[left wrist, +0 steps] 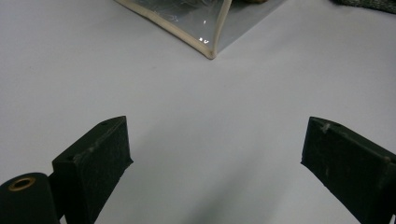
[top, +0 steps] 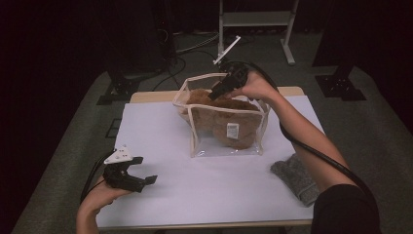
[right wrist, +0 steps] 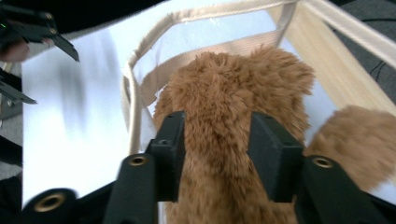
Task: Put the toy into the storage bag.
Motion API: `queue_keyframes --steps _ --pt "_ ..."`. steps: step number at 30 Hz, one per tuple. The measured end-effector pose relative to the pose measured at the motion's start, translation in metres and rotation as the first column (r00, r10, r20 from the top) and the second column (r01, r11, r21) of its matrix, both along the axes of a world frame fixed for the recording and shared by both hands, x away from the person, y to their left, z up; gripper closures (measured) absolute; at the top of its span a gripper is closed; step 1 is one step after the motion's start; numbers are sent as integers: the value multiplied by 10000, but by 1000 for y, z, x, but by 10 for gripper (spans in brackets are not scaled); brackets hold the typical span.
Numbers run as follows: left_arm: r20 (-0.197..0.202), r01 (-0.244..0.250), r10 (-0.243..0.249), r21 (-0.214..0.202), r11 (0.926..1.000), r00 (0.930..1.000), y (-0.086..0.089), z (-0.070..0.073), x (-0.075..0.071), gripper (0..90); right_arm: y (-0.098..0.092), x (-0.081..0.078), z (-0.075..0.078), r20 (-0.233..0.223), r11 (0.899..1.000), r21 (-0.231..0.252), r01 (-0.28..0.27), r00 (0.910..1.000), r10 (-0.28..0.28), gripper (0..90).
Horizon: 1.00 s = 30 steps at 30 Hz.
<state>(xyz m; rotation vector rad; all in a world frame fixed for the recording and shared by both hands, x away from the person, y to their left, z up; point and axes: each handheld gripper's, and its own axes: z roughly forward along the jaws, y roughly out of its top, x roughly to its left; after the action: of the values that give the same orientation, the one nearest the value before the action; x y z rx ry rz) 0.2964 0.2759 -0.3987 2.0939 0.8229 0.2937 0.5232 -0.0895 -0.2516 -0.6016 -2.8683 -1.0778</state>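
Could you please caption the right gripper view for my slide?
Right gripper jaws clamp brown plush toy inside clear bag.

Room dark at the edges — light falls from above on the white table [top: 160,131]. Glare specks on the clear bag [left wrist: 205,39] corner. Motion blur smears the right gripper view's left side; plush toy [right wrist: 233,107] fur soft, near jaws unsharp.

High view looks down from above the near edge; both gripper views sit low and close, sharing the clear bag [top: 226,117] at twelve o'clock.
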Motion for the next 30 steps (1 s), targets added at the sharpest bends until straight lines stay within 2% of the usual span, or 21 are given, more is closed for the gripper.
queue_keyframes --steps 1,2,9,11,14,20,25,30 --pt "22 -20 20 -18 10000 10000 0 0 0 70 -9 -3 5 53 9998 206 54 10000 -55 517" --pt "46 -66 66 -36 10000 10000 0 0 1 70 -9 -3 5 53 9998 206 54 10000 -55 517" --pt "40 -18 18 -16 10000 10000 -2 -1 1 70 -41 -18 14 168 9972 686 304 9994 -316 445" --pt "15 -28 28 -6 10000 10000 -2 -1 1 70 -56 -23 18 274 9944 959 437 9985 -465 428" --pt "59 -24 24 -31 10000 10000 -4 0 2 70 -65 -27 20 270 9922 1124 536 9980 -570 424" --pt "-23 59 -60 -13 10000 10000 -6 -2 1 70 -90 -39 24 321 9863 1406 865 9953 -918 405" --pt "81 210 -209 -48 9998 9997 -11 0 1 70 -109 -47 23 383 9833 1392 1173 9916 -1237 390" --pt "-39 225 -225 42 9997 9997 -13 -3 1 70 -126 -56 22 405 9791 1519 1351 9889 -1427 382"
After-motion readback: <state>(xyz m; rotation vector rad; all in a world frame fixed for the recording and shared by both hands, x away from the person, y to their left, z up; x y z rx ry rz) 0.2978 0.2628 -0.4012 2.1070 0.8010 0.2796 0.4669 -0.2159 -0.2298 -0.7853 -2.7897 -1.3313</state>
